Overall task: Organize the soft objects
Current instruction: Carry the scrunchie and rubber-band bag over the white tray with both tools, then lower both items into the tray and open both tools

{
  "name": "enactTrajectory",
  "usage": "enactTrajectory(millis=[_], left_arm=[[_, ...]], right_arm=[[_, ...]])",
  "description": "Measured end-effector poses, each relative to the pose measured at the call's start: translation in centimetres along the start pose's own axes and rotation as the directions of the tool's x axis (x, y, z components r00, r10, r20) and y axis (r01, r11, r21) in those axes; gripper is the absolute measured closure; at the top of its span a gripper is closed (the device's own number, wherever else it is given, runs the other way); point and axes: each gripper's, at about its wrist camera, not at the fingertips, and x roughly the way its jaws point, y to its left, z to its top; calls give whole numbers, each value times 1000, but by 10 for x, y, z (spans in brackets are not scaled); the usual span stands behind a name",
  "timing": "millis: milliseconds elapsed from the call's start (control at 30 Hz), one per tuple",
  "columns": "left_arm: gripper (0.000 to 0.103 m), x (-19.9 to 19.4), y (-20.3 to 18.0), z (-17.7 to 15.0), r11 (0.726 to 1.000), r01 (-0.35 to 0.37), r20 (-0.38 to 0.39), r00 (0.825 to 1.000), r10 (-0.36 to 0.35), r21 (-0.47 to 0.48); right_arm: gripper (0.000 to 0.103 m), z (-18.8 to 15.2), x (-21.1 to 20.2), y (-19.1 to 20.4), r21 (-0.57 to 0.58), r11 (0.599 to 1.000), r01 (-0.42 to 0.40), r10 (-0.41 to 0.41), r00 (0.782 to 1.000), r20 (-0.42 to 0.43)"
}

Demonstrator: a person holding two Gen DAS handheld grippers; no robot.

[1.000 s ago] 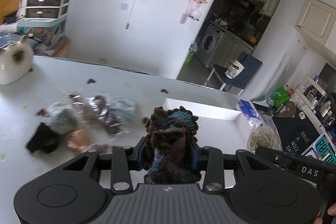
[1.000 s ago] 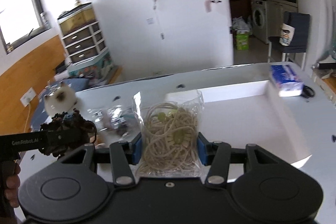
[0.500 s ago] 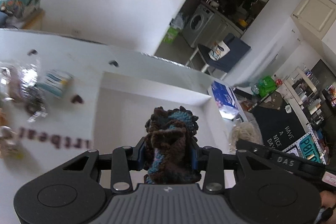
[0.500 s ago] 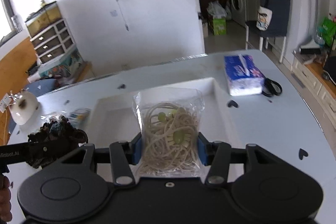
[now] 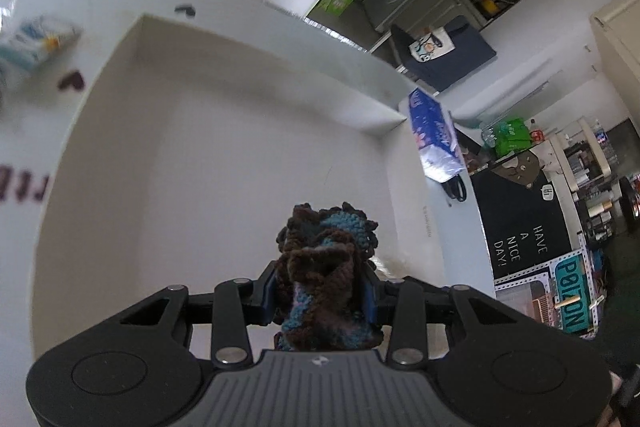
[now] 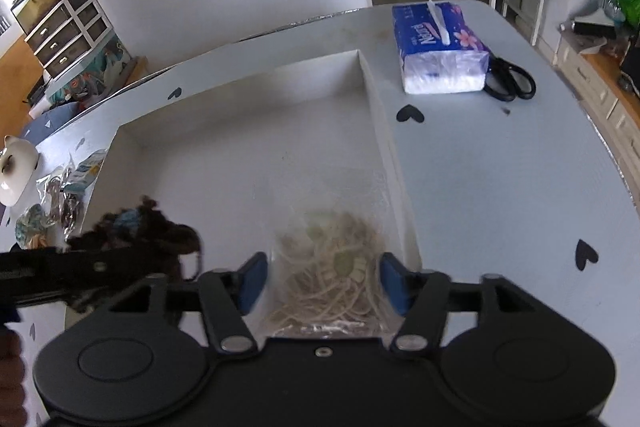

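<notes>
**A:** What is your left gripper [image 5: 322, 301] doing?

**B:** Its blue pads are clamped on a brown and teal crocheted piece [image 5: 326, 279], which bulges up and forward between your fingers. You hold it above the white tray [image 5: 224, 131], over the tray's near part. In the right wrist view the same crocheted piece [image 6: 140, 231] sits to the left of your right gripper [image 6: 322, 281], over the tray's near left corner.

**A:** And the right one?

**B:** Its blue pads [image 6: 251, 281] stand spread apart, released. The clear bag of cream-coloured cord [image 6: 334, 275] lies between them, with a gap on the left side; whether the right pad touches the bag I cannot tell. The bag rests inside the tray [image 6: 248, 147], against its right wall at the near end.

**A:** Anything readable?

**B:** To the left of your left gripper there are dark red letters [image 5: 24, 183] on the table, too blurred to read. Ahead and right lies a blue tissue pack [image 5: 434, 135]; its print is not legible. Further right a black board [image 5: 524, 231] reads "HAVE A NICE DAY!", and below it a teal sign [image 5: 572, 299] reads "POISON". In the right wrist view, black scissors [image 6: 510, 79] touch the tissue pack [image 6: 440, 51] on its right.
</notes>
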Motion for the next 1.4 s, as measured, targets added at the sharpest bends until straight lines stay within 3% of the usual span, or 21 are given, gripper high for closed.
enactTrajectory(millis=[100, 133, 233, 367, 567, 733, 900, 1067, 1133, 1167, 1200, 1300, 1400], left_arm=[[62, 14, 1, 1, 1000, 12, -26, 1000, -13, -21], [62, 18, 1, 1, 999, 22, -38, 999, -23, -27], [62, 32, -1, 0, 997, 56, -73, 996, -60, -45], [62, 45, -4, -5, 998, 42, -116, 992, -46, -36], [56, 51, -2, -12, 1000, 14, -121, 993, -13, 2], [51, 51, -12, -16, 996, -14, -101, 995, 22, 86], [24, 38, -19, -17, 990, -51, -47, 997, 58, 132], [23, 15, -16, -16, 985, -94, 31, 995, 90, 146], [25, 5, -14, -15, 985, -99, 63, 994, 91, 138], [33, 0, -14, -14, 986, -95, 77, 993, 85, 139], [49, -3, -14, -13, 986, -86, 82, 994, 74, 143], [75, -4, -19, -11, 984, -60, 64, 997, 50, 168], [82, 8, -25, -13, 977, -65, 11, 998, 64, 201]], right_arm=[[29, 2, -8, -3, -4, 1000, -8, 8, 1000, 30], [33, 3, -12, -4, 0, 1000, -13, 13, 999, 42], [59, 7, -24, -8, 4, 999, -35, 35, 996, 77], [67, 8, -21, -9, -14, 999, -36, 37, 998, 55], [66, -6, 14, -5, -64, 998, 11, -14, 999, -50], [65, -14, 19, 0, -116, 993, 19, -23, 999, -37], [65, -11, 13, -5, -75, 997, 12, -15, 999, -42], [65, -12, -8, -8, -39, 999, -13, 13, 1000, 3], [65, -13, -14, -9, -30, 999, -20, 21, 1000, 17], [65, -13, -17, -10, -24, 999, -22, 23, 999, 24], [65, -13, -19, -11, -20, 1000, -23, 23, 999, 29], [65, -15, -25, -12, -15, 1000, -23, 23, 999, 38], [65, -16, -28, -12, -13, 1000, -27, 27, 999, 40]])
